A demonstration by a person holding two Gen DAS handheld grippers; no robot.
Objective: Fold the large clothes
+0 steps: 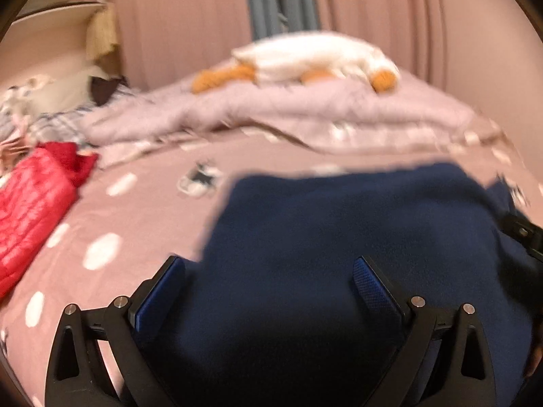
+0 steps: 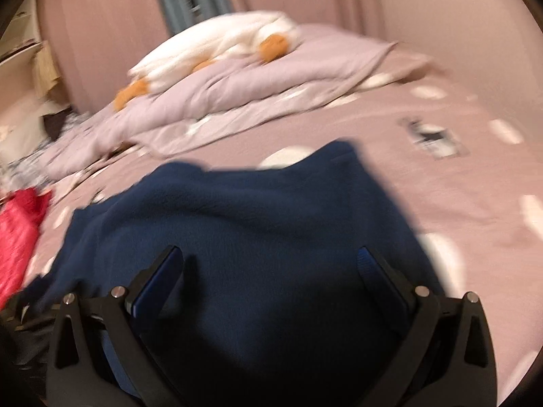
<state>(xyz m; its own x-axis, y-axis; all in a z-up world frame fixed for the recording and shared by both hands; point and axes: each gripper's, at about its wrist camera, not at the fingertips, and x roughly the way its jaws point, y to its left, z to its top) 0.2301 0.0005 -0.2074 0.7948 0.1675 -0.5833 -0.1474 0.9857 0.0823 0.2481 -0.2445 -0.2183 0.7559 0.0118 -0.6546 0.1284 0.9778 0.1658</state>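
Observation:
A navy blue fleece garment [image 1: 356, 237] lies folded on the pink spotted bed sheet [image 1: 135, 224]. It also shows in the right wrist view [image 2: 254, 224]. My left gripper [image 1: 269, 268] is open, its blue-padded fingers spread over the garment's near left part. My right gripper [image 2: 269, 259] is open, its fingers spread over the garment's near right part. Neither holds cloth. Part of the right gripper shows at the left wrist view's right edge [image 1: 522, 234]. Both views are blurred.
A red quilted jacket [image 1: 30, 203] lies on the bed to the left; it also shows in the right wrist view [image 2: 17, 230]. A folded lilac duvet [image 1: 271, 115] with a white and orange plush toy [image 1: 305, 61] lies at the back. Pink curtains [image 1: 407, 17] hang behind.

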